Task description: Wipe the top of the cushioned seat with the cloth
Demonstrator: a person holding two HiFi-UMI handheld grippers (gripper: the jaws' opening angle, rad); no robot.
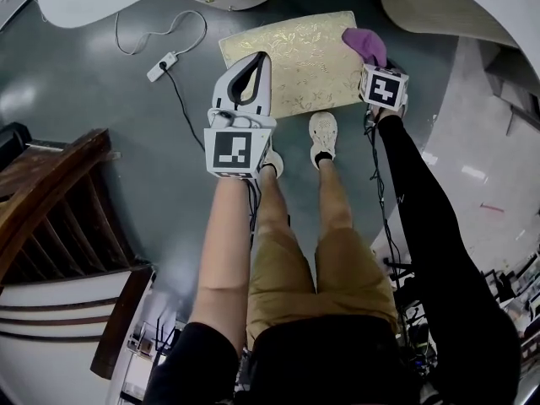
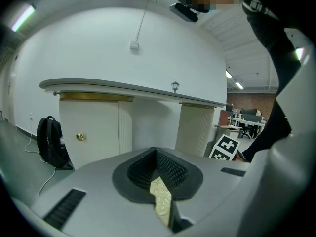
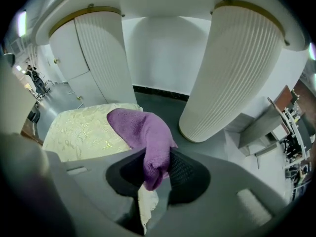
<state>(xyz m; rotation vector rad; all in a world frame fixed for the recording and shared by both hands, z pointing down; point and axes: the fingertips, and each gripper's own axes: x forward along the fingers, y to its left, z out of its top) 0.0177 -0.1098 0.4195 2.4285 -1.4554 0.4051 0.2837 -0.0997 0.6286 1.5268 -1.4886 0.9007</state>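
The cushioned seat (image 1: 291,62) is a low, gold-patterned pad on the grey floor in front of my feet. A purple cloth (image 1: 365,45) hangs over its far right corner, and my right gripper (image 1: 375,62) is shut on it. In the right gripper view the cloth (image 3: 140,127) bunches between the jaws of the right gripper (image 3: 158,168), with the seat (image 3: 84,130) to the left below. My left gripper (image 1: 263,57) hovers over the seat's near left edge, shut on nothing. In its own view the left gripper (image 2: 157,154) shows only a sliver of the seat (image 2: 161,196) below.
A white cable with a plug block (image 1: 162,64) lies on the floor left of the seat. Wooden stair rails (image 1: 51,192) stand at the left. White curved counters (image 1: 447,7) and a ribbed column (image 3: 237,68) ring the seat. A black backpack (image 2: 51,142) leans against a cabinet.
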